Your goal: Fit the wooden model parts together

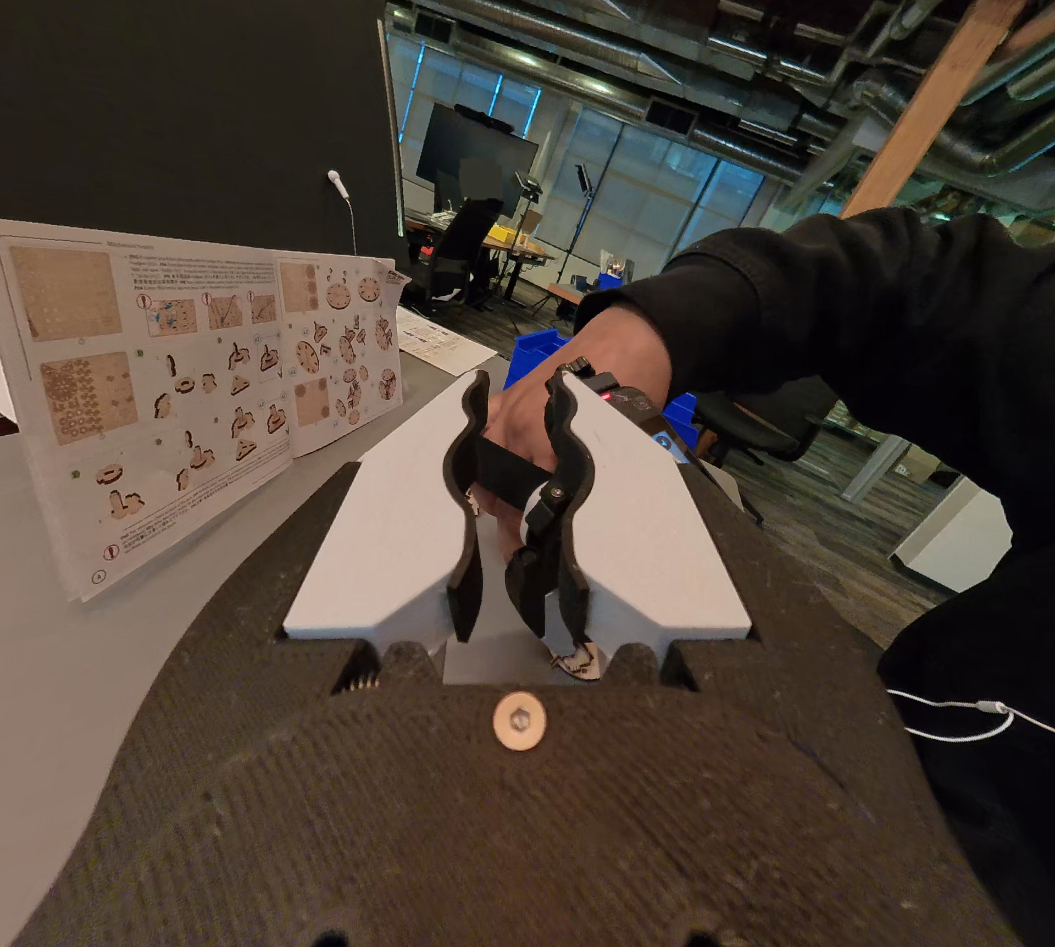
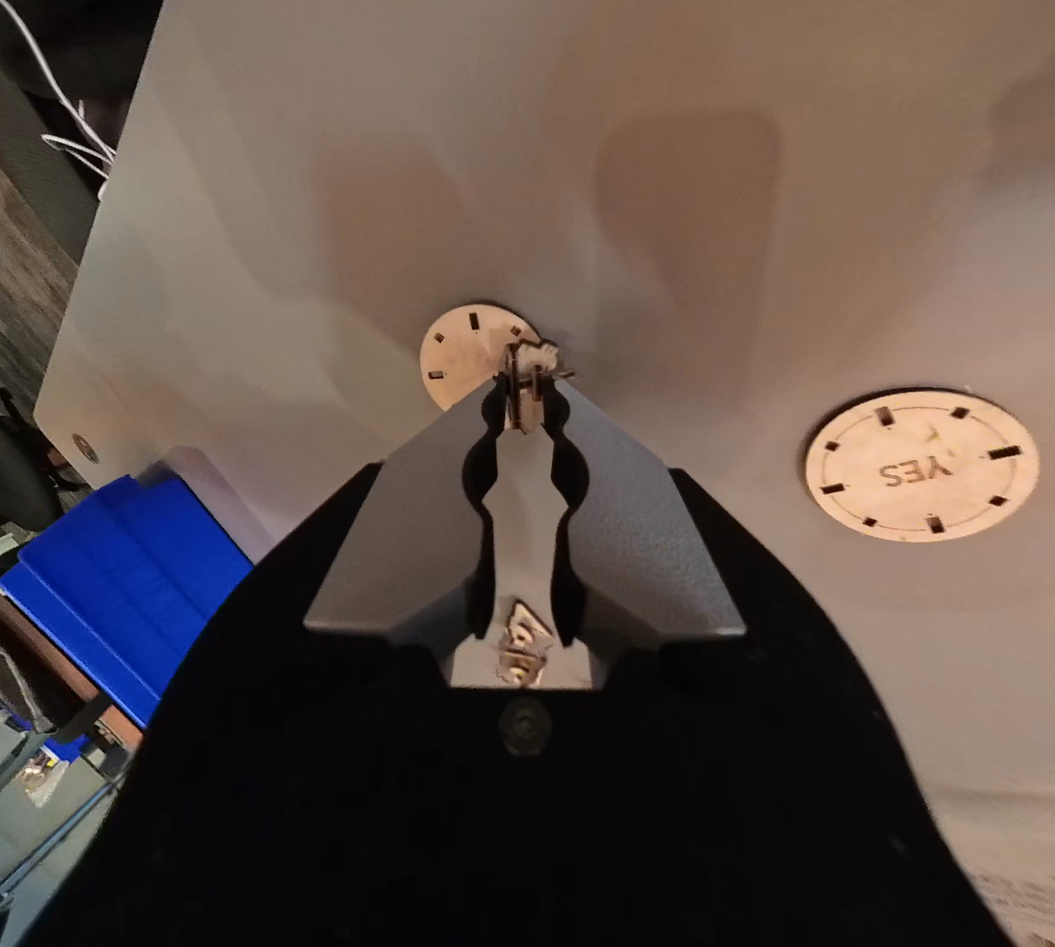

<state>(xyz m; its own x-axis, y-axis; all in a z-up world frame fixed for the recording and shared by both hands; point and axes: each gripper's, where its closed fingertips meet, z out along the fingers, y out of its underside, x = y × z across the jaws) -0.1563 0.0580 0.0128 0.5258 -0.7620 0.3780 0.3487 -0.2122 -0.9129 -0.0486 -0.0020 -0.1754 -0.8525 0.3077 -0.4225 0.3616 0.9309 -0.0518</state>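
Wooden piece (image 2: 522,400) clamped in right fingers (image 2: 495,408) over slotted disc (image 2: 456,357); left fingers (image 1: 465,423) apart, bare.

Pale wood discs (image 2: 920,465) with dark slots; blue bins (image 2: 123,571); black sleeve (image 1: 828,308); grey table (image 2: 514,91).

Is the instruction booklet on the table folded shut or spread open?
Spread open: the instruction booklet shows two facing pages of part diagrams, leaning against the black panel.

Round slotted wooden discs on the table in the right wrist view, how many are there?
2. One round slotted wooden disc lies just beyond the right gripper, partly hidden by its fingertips and the small wooden piece there; the other lies off to the right. More may lie outside the frame.
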